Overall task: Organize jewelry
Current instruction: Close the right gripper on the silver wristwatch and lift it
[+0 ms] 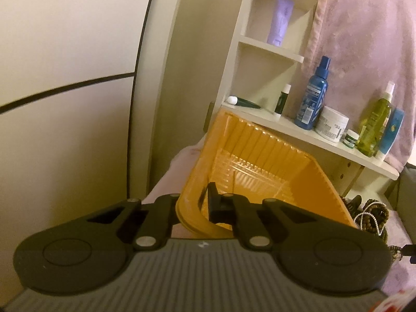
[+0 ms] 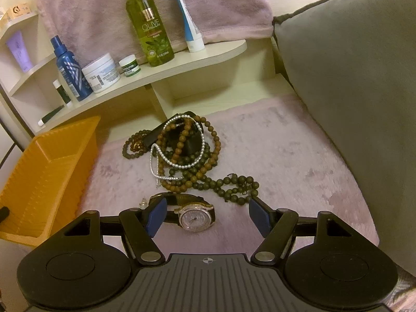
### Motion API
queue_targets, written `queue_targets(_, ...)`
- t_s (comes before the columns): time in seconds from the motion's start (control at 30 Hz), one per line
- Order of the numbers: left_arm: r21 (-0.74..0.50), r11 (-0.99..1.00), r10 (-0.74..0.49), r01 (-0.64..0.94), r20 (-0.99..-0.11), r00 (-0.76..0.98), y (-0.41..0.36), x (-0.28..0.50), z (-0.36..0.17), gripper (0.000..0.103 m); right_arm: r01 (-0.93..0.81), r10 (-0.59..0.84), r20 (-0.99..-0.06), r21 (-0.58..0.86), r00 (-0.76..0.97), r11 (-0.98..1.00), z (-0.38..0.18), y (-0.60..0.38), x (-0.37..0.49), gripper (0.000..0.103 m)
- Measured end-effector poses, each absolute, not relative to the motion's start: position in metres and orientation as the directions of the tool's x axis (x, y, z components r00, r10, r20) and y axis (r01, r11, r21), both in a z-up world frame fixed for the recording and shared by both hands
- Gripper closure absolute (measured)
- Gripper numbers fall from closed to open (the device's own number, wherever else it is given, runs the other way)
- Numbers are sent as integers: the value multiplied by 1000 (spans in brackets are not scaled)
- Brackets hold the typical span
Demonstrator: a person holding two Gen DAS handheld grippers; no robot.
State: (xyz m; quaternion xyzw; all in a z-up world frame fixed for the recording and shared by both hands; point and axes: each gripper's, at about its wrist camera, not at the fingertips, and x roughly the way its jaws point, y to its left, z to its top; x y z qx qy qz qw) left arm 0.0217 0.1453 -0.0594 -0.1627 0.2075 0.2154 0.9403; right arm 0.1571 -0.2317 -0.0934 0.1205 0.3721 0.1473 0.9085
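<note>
While the left gripper [image 1: 202, 208] is clamped on the near rim of the ribbed orange plastic basket [image 1: 260, 161], tilting it up, the right gripper [image 2: 205, 215] hangs with jaws spread over the rhinestone-faced wristwatch [image 2: 195, 214]. A tangled heap of wooden and pearl bead necklaces [image 2: 182, 150] lies at twelve o'clock from the watch on the mauve plush cover [image 2: 286, 156], the basket at nine o'clock. The step seems to be readying the basket; next, the right jaws must close on the watch.

Black linkages, ribbed grey housings
</note>
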Motion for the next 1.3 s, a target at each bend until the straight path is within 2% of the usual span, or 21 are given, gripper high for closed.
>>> queue_targets(0.43, -132, 884, 359, -449, -424, 832, 142, 19, -51, 96, -228, 384, -638, 315, 667, 921, -97, -224, 155, 33)
queue_targets(0.73, -134, 880, 366, -457, -424, 829, 143, 22, -51, 95, -286, 396, -629, 274, 669, 918, -98, -218, 151, 33)
queue_targets(1.1, -136, 879, 365, -457, -425, 828, 144, 22, -51, 95, -389, 400, -660, 173, 636, 905, -123, -205, 162, 33)
queue_targets(1.17, -136, 879, 366, -458, -425, 828, 144, 22, -51, 95, -407, 400, -650, 149, 646, 901, -125, -202, 162, 44)
queue_targets(1.3, -139, 878, 364, -457, -426, 829, 145, 22, -51, 95, -440, 402, -641, 110, 654, 891, -126, -195, 164, 51)
